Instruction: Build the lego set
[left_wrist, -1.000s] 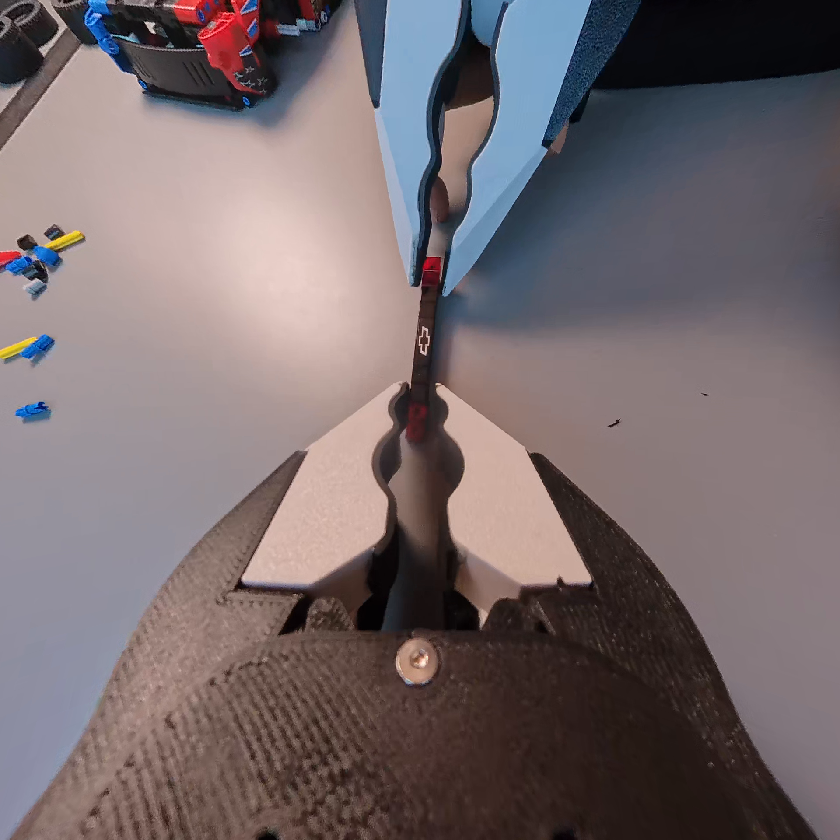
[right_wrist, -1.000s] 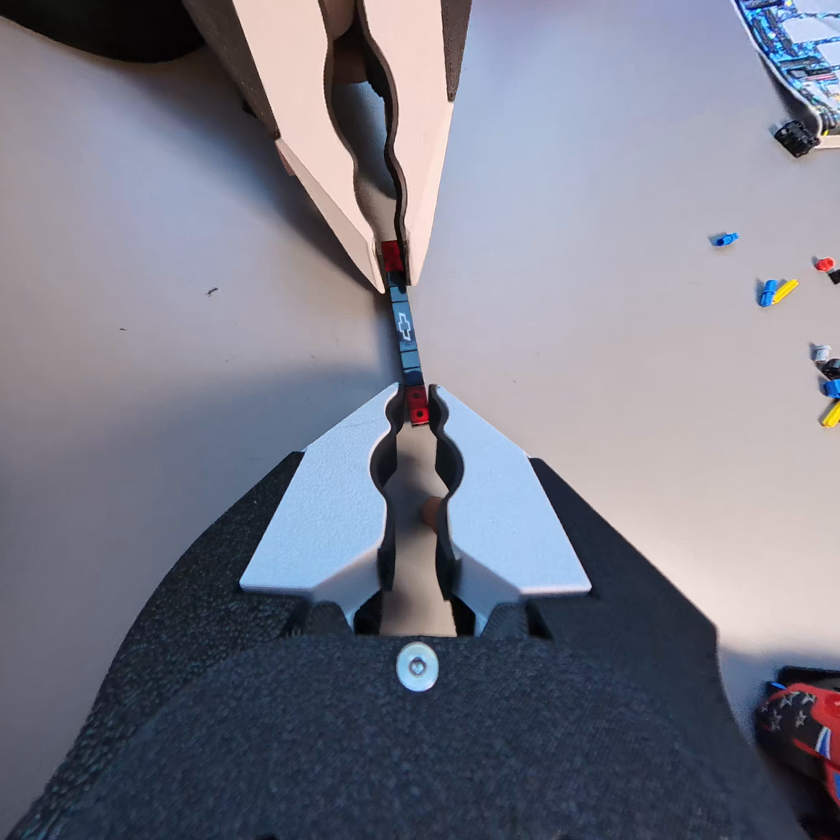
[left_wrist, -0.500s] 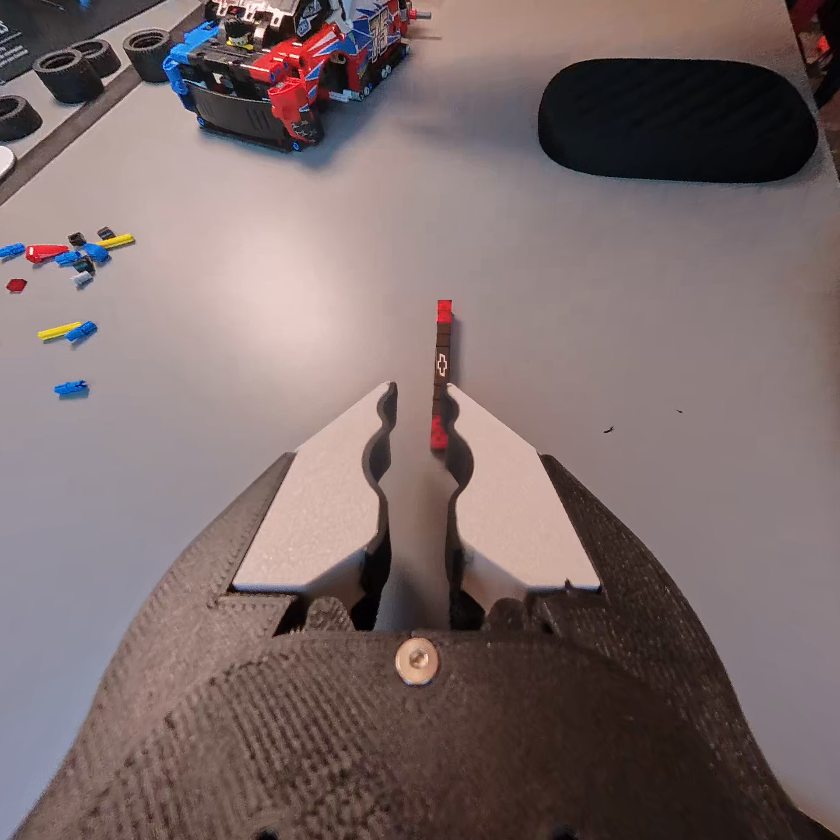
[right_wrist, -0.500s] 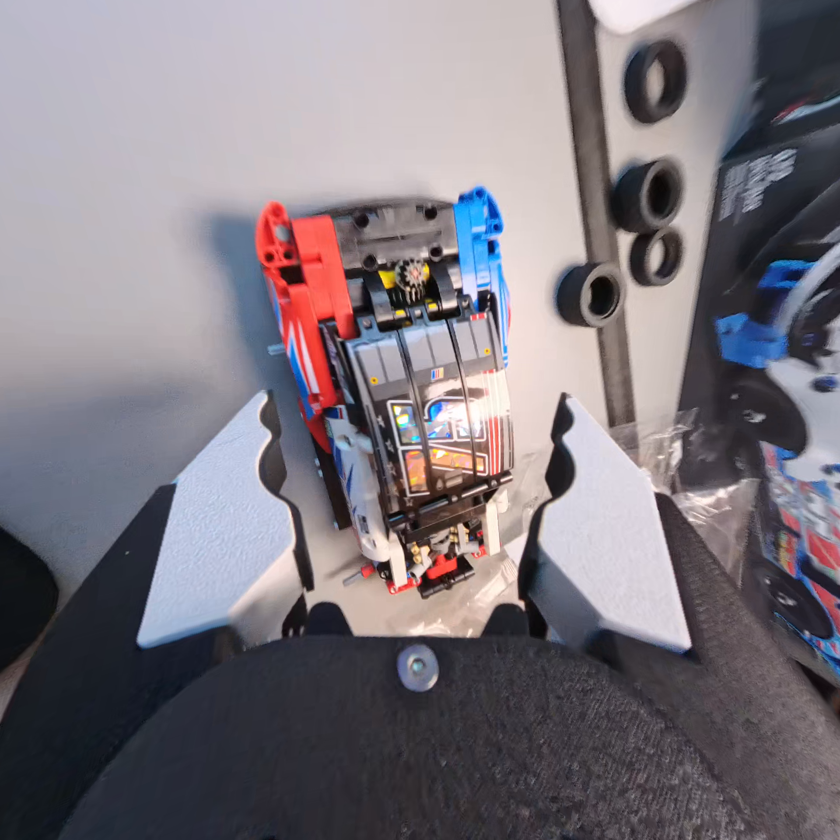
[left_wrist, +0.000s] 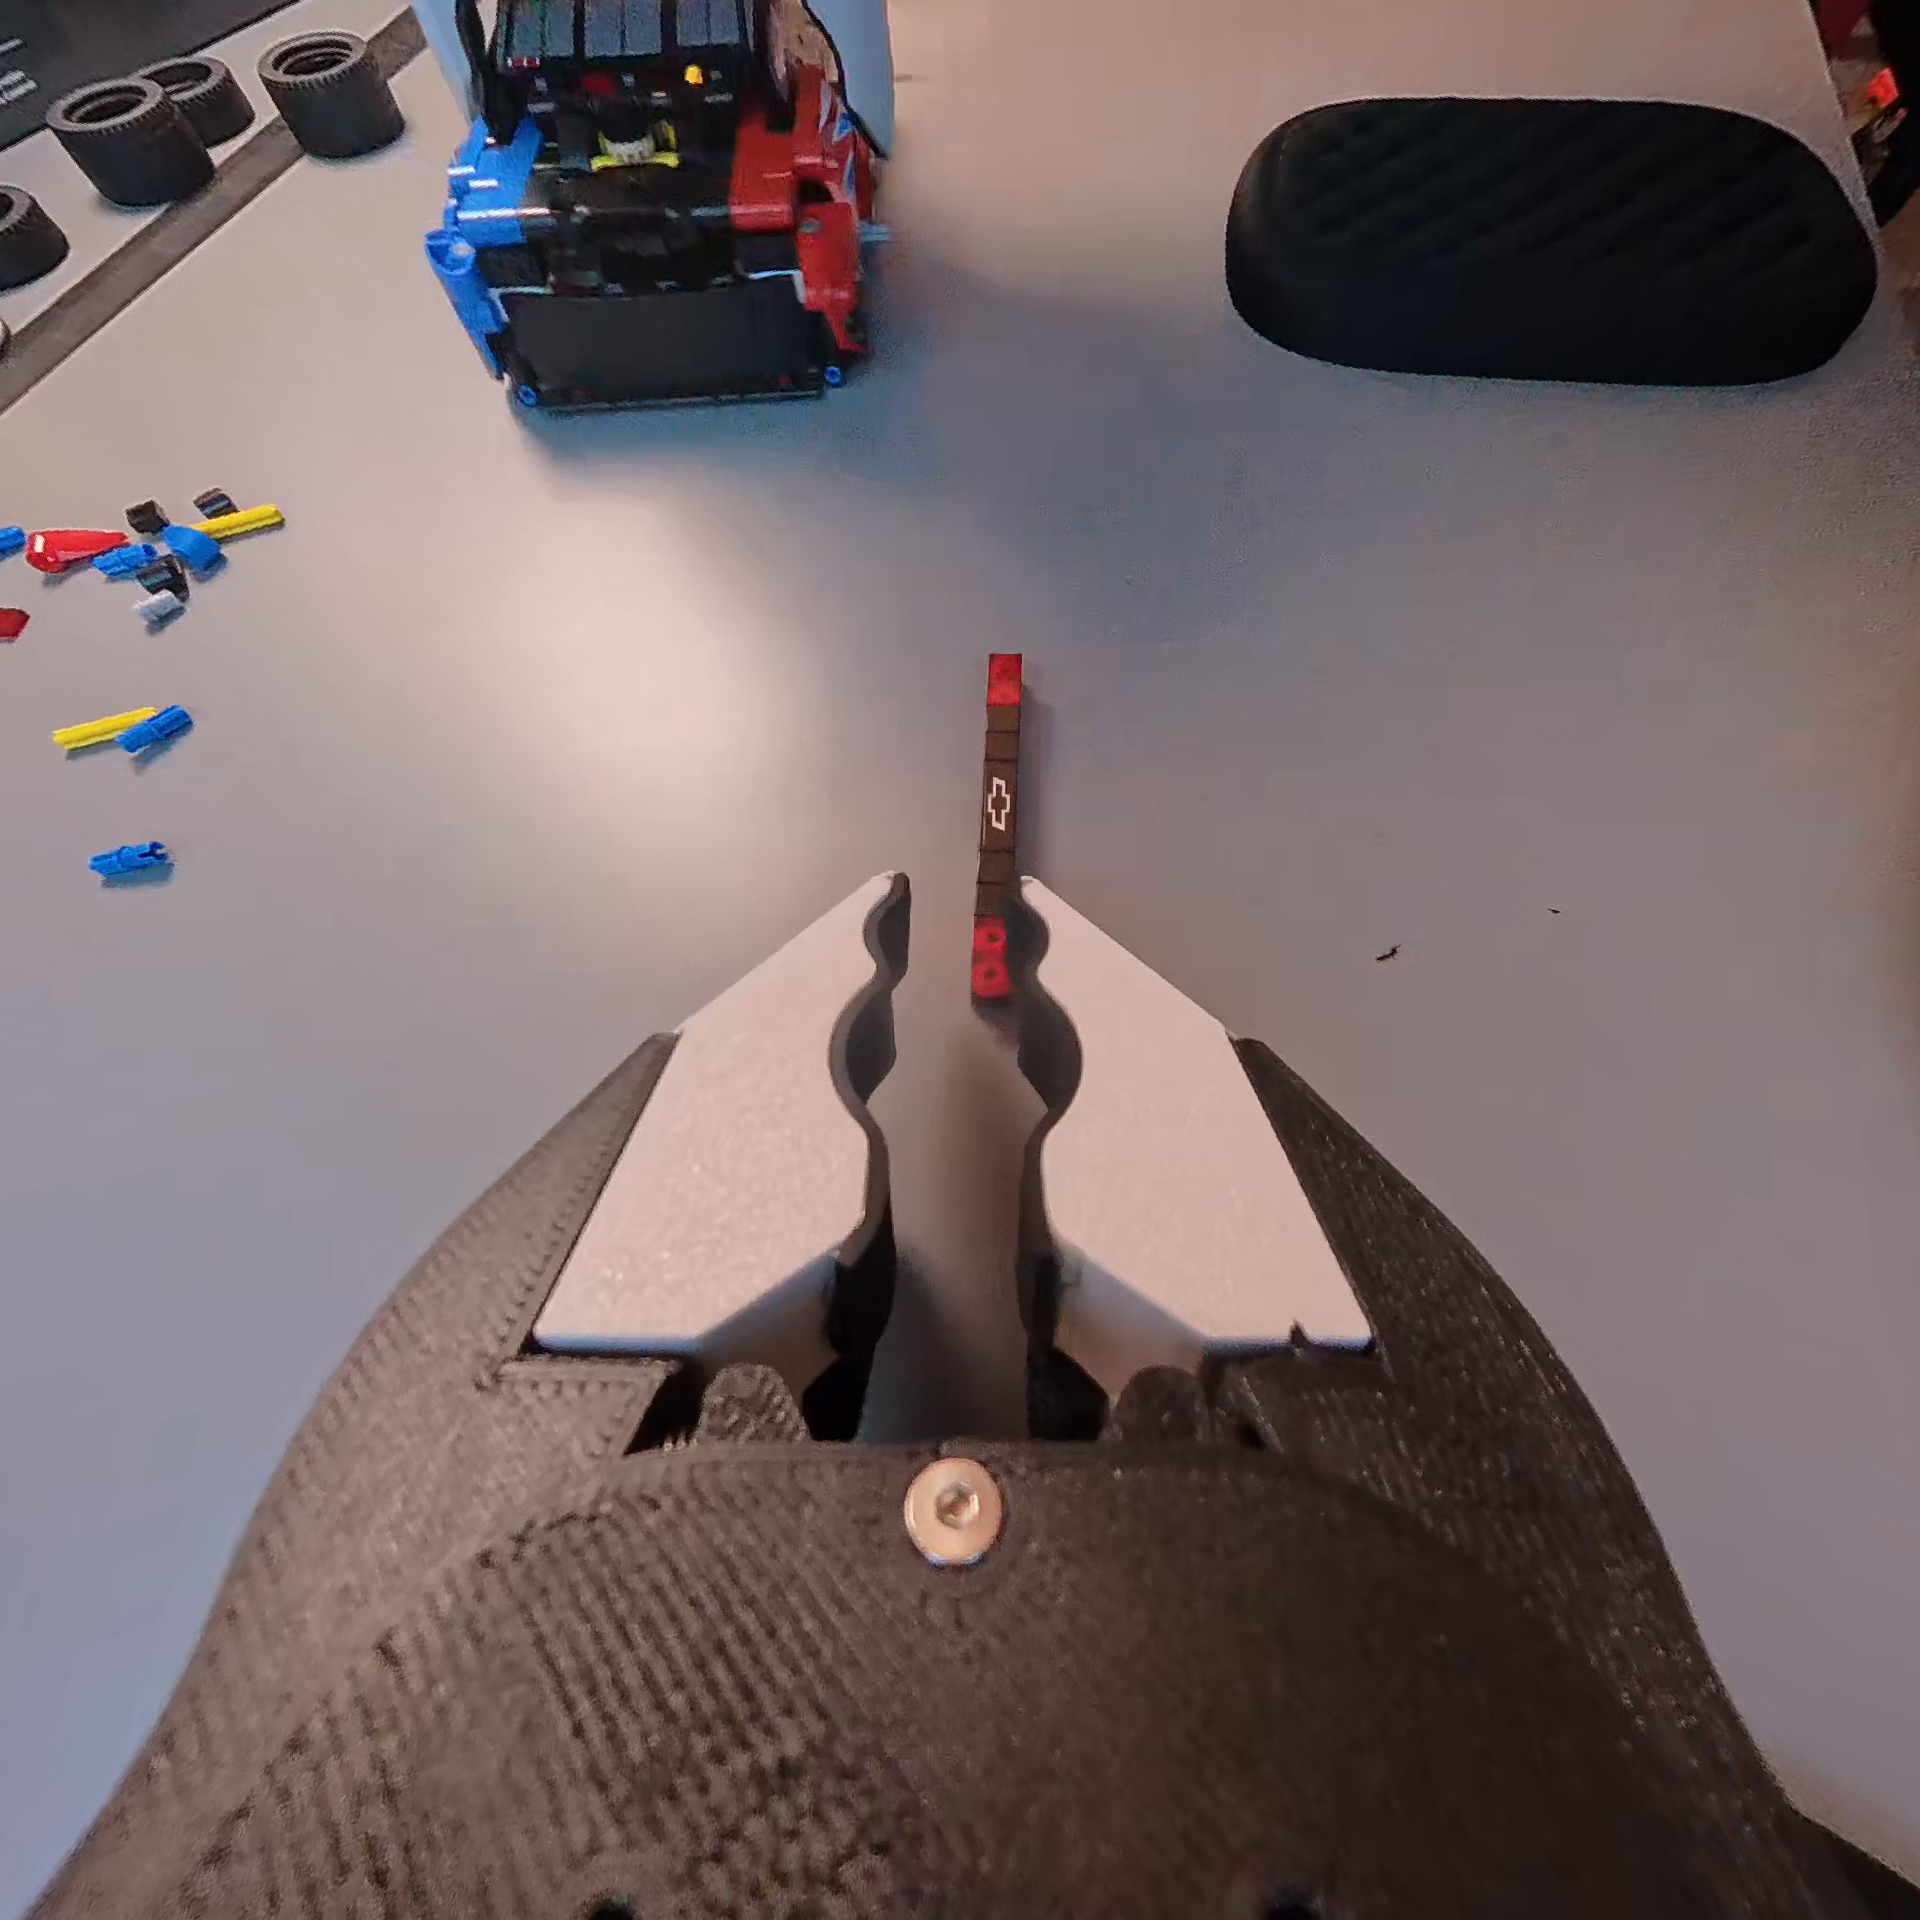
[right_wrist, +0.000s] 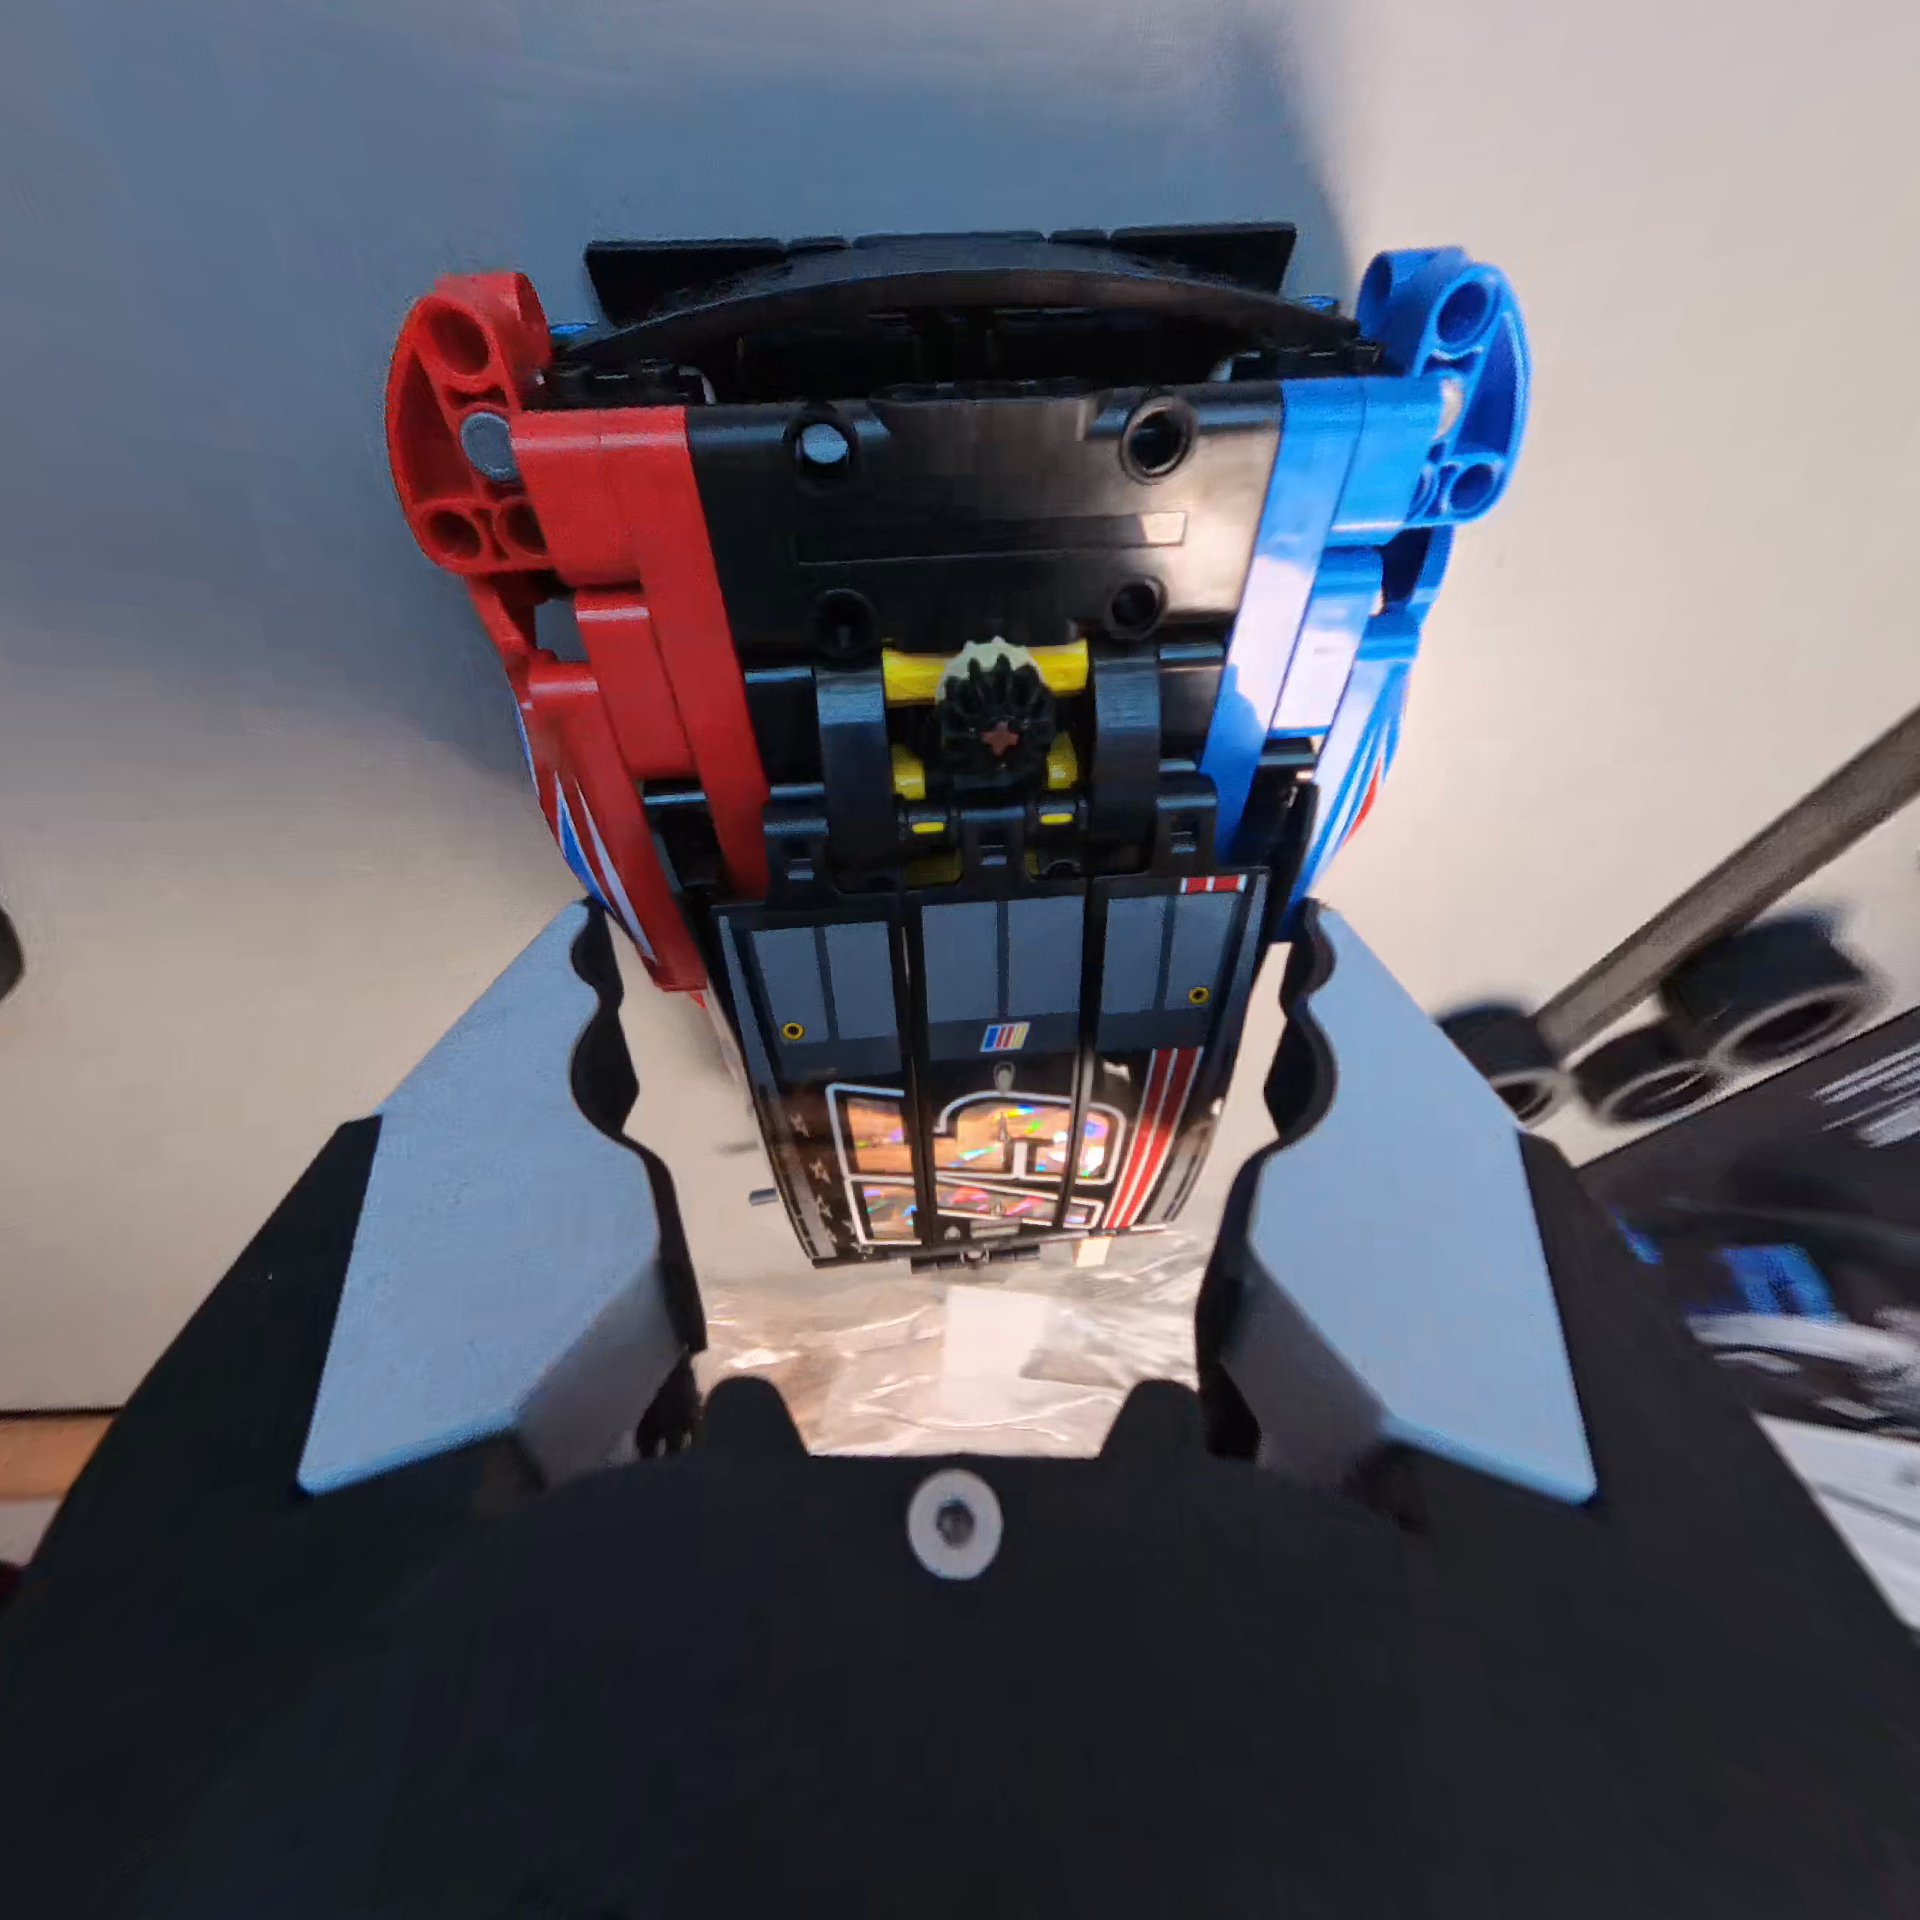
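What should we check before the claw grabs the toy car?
1. Right gripper open wide: ok.
2. Red, blue and black lego car between its fingers: ok.
3. Fingers touching the car: cannot tell.
4. Left gripper open, holding nothing: ok.
5. Thin black strip with red ends resting on the grey table, apart from the car: ok.
6. Loose black tyres out of the way: ok.

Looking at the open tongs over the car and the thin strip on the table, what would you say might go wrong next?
1. The right tongs straddle the car at its rear; closing there may stress the red fender and blue fender.
2. The black strip lies partly between the open left tongs, near one finger; a nudge may slide it.
3. Loose small pieces lie nearby, easily scattered.
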